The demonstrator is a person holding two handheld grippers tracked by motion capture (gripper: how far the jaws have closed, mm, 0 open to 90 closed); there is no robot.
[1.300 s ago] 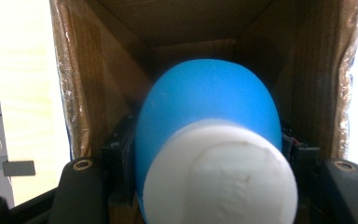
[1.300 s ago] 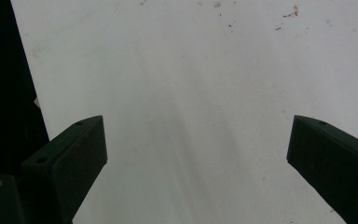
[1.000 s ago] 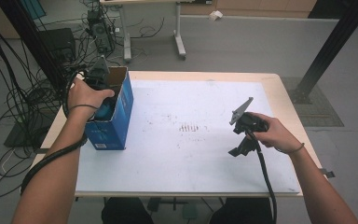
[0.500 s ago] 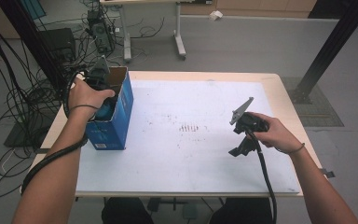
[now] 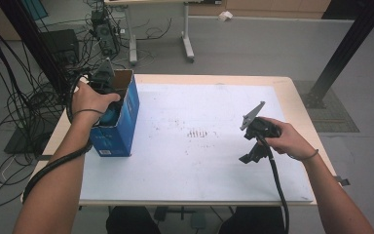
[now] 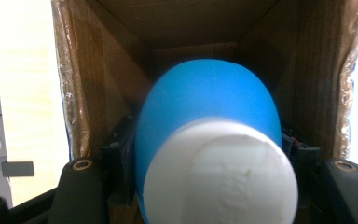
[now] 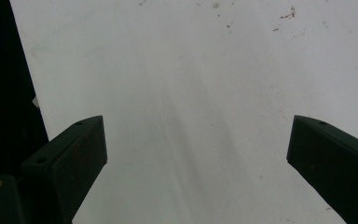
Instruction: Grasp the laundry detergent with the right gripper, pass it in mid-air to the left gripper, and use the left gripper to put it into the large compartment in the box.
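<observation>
Down inside the tall blue cardboard box (image 5: 119, 122), the left gripper (image 6: 205, 186) squeezes a blue plastic bottle with a white cap (image 6: 214, 154), cap up. Far off, the right gripper (image 7: 196, 154) hangs open over the white table (image 5: 199, 161).

Wooden table (image 5: 302, 105), white stained sheet (image 5: 199, 151) on top; blue box (image 5: 119, 129) at left edge.

Bottle (image 6: 207, 140) inside box (image 5: 121, 124); box at table (image 5: 292, 105) left edge.
</observation>
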